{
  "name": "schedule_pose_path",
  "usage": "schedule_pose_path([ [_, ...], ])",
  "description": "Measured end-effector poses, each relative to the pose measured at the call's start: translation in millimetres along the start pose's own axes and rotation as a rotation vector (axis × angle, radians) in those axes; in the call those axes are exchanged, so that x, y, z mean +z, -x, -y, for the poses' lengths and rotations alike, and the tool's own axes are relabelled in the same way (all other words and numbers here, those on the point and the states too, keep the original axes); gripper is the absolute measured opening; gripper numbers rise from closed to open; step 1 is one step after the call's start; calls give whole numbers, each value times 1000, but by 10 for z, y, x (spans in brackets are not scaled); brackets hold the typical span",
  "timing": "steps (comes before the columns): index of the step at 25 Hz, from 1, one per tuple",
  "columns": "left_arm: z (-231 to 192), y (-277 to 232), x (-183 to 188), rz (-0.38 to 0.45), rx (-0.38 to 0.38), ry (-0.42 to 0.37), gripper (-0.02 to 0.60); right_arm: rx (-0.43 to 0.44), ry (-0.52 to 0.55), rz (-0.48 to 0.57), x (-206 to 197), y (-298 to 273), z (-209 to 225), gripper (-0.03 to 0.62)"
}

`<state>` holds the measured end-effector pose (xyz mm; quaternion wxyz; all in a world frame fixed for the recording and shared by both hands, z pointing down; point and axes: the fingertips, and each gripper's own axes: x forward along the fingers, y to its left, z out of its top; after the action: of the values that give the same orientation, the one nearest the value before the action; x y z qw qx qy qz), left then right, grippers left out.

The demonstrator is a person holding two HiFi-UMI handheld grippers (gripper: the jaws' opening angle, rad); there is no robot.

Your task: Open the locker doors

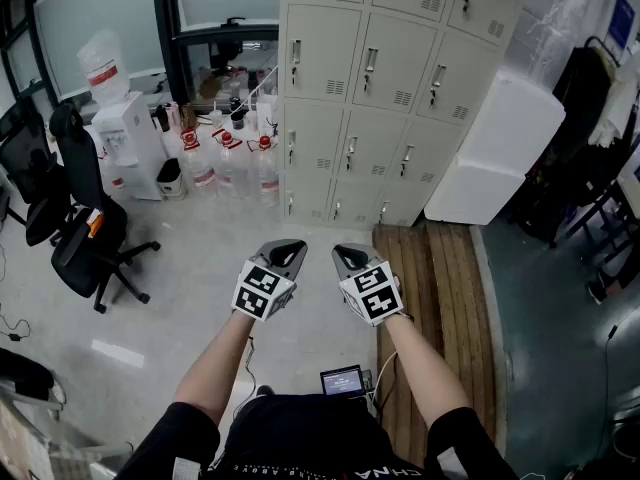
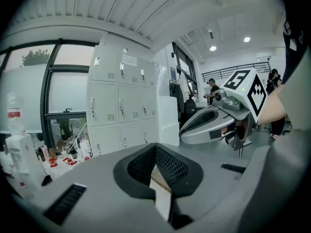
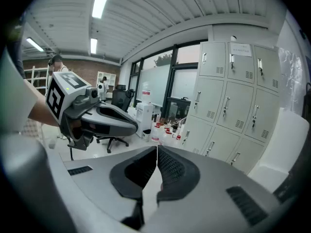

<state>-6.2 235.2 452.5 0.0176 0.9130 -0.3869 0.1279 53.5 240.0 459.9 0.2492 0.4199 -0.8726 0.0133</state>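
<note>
Locker doors (image 1: 395, 73): head view shows every door flat against the cabinet, handles upright. The bank stands at the far side of the floor (image 1: 200, 278), well apart from both tools. Left tool (image 1: 283, 256) and right tool (image 1: 350, 259) are held side by side above the floor, noses aimed at the lockers. A white foam block (image 1: 500, 148) leans on the cabinet's right end, with wooden boards (image 1: 440, 288) on the floor in front of it. Water jugs (image 1: 232, 163), a water dispenser (image 1: 125, 133) and an office chair (image 1: 85, 218) are off to the left.

Left gripper view: jaws closed tip to tip, nothing between the pads. Lockers ahead and left, right tool alongside at right.

Right gripper view: jaws also pressed together at the tips, nothing held. Lockers ahead and right, left tool alongside at left.
</note>
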Motion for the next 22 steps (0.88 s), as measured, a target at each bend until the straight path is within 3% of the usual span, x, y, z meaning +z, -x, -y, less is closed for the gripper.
schedule_pose_path([
  [11,-65,-49,-78,-13,-4,-4,18,-2,-24,8,-3,-62,27,32],
  [18,-77,-141,-87,-2,-27,53,18,11,-74,32,-11,-83,116,32],
  [22,-67,-188,-143,-20,-24,48,18,10,-85,27,-56,-89,169,32],
])
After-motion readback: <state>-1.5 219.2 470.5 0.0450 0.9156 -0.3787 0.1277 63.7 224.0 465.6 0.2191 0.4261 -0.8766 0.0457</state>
